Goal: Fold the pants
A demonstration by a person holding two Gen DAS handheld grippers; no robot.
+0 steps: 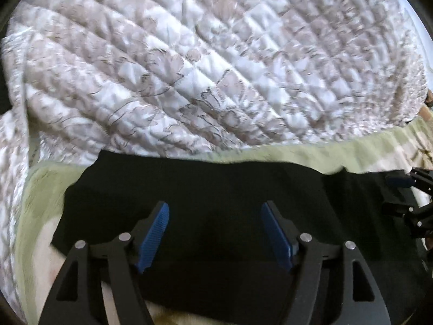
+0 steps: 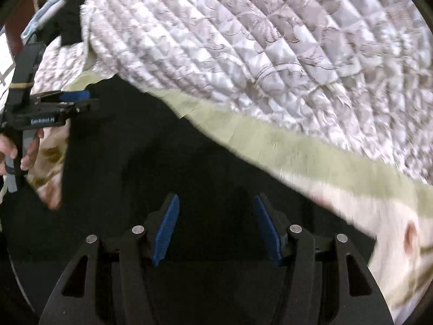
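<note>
The black pants (image 1: 216, 178) lie spread flat on a bed, filling the lower half of both wrist views (image 2: 162, 149). My left gripper (image 1: 215, 205) hovers over the dark cloth with its blue pads wide apart and nothing pressed between them. My right gripper (image 2: 215, 197) is likewise open above the pants. Each gripper also shows in the other's view: the right gripper (image 1: 400, 181) sits at the far right edge over the pants' side, and the left gripper (image 2: 75, 96) sits at the left, held by a hand (image 2: 27, 157). Motion blur softens the cloth edges.
A quilted white and beige bedspread (image 1: 189, 67) is bunched up beyond the pants (image 2: 243, 40). Under the pants lies a pale green-bordered blanket (image 1: 270, 154), which runs diagonally in the right wrist view (image 2: 297, 146). Dark wooden furniture (image 2: 16, 27) stands at the upper left.
</note>
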